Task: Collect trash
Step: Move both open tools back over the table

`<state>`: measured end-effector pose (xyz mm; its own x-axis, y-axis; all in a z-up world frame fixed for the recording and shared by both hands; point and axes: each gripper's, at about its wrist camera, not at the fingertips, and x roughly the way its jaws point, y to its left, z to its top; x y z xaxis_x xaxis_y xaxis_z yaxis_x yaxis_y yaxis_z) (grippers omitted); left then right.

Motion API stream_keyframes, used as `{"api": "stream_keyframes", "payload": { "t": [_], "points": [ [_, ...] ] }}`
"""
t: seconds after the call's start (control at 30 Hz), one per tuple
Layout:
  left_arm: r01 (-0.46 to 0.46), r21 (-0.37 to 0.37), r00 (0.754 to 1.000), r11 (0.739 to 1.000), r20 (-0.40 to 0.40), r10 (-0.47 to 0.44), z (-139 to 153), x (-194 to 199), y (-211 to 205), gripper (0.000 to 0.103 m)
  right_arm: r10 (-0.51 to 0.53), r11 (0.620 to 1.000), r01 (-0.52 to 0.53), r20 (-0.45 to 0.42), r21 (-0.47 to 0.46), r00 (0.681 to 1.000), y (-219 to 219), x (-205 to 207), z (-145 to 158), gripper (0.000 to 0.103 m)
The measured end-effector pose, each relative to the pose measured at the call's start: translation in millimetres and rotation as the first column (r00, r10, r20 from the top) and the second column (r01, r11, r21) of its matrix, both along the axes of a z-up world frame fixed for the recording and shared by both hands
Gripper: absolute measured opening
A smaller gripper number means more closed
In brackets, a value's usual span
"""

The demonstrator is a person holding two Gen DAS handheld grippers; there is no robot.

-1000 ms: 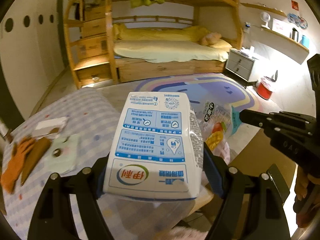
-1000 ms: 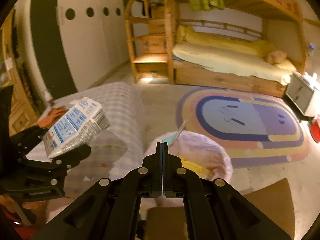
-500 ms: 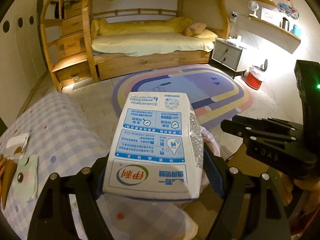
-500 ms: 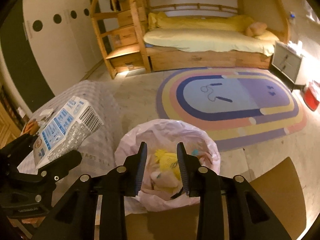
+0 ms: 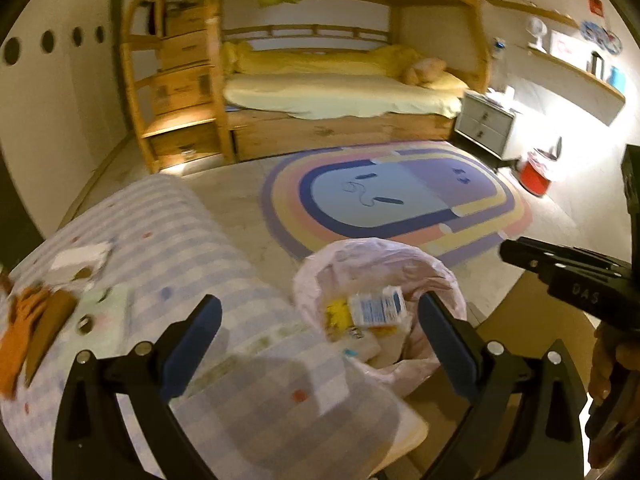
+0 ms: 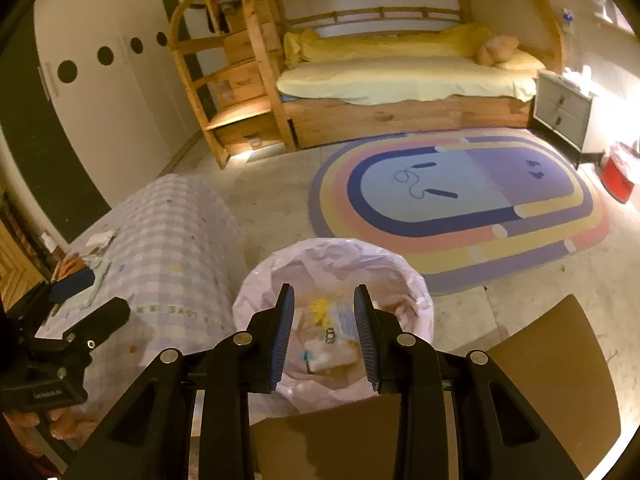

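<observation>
The blue-and-white printed milk carton (image 5: 378, 309) is seen lying inside the pink plastic-lined trash bin (image 5: 448, 280), which stands on the floor just right of the table covered in a lilac checked cloth (image 5: 192, 248). The carton is judged light, thin-walled and easily crushed, so a hold across its flat sides would be preferred. On the far left of the table an orange and brown wrapper (image 5: 28, 328) and a white paper scrap (image 5: 80, 258) are left; these are judged limp and light, best pinched at an edge. The left tool (image 5: 318, 320) is opening wide above the bin, with nothing between its pads. The right tool (image 6: 324, 320) is held partly spread over the bin and grips nothing
</observation>
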<state>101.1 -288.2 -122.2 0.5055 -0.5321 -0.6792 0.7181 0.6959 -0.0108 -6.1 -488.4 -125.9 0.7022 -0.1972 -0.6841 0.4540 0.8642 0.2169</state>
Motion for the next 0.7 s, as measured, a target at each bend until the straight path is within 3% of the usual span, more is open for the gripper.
{"api": "stream_keyframes", "payload": {
  "t": [0.27,0.43,0.7],
  "points": [
    [-0.129,-0.040,0.990,0.991,0.051,0.131,22.8,-5.6,66.9,0.095,0.081,0.996,-0.080,0.028,-0.025,0.996,37.7,1.0,21.3,0.035],
    [-0.211,-0.056,0.975,0.976,0.065,0.214,29.6,-8.8,111.9,0.095,0.185,0.982,-0.183,0.028,-0.042,0.982,76.9,12.3,32.5,0.037],
    [-0.378,-0.053,0.923,0.924,0.052,0.381,23.5,-2.0,196.3,0.095,0.370,0.926,-0.370,-0.005,-0.071,0.929,152.1,45.7,37.9,0.044]
  ]
}}
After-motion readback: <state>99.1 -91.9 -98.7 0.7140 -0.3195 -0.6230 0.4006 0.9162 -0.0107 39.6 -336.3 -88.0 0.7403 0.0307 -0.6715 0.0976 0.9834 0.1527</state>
